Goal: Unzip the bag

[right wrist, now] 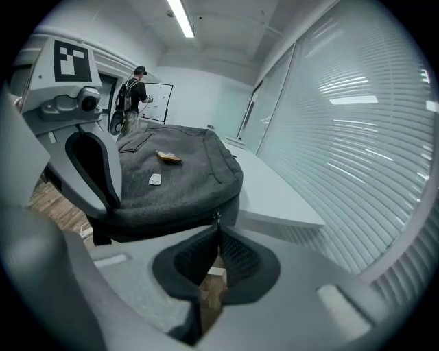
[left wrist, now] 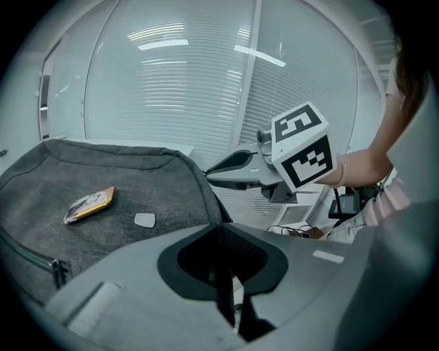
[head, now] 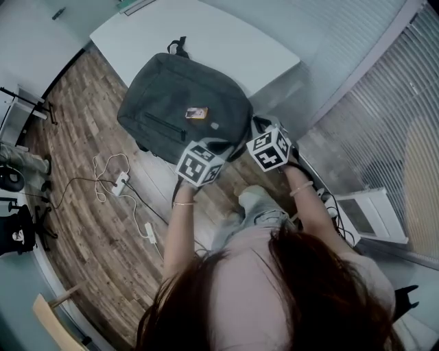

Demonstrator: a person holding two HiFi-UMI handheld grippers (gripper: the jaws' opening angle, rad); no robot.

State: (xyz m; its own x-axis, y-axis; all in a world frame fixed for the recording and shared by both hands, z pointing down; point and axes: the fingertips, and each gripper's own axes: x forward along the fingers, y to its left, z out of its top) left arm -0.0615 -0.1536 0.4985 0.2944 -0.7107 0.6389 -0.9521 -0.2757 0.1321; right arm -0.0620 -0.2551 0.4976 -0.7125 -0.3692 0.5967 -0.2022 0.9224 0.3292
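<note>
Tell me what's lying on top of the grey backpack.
An orange-edged card and a small pale patch sit apart on the backpack. Whatever is inside the backpack is hidden by its fabric.

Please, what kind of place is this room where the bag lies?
Most likely an office or meeting room. A plain white table stands beside long slatted blinds, a strip light runs along the ceiling, and cables with a power strip lie on the wood-look floor.
</note>
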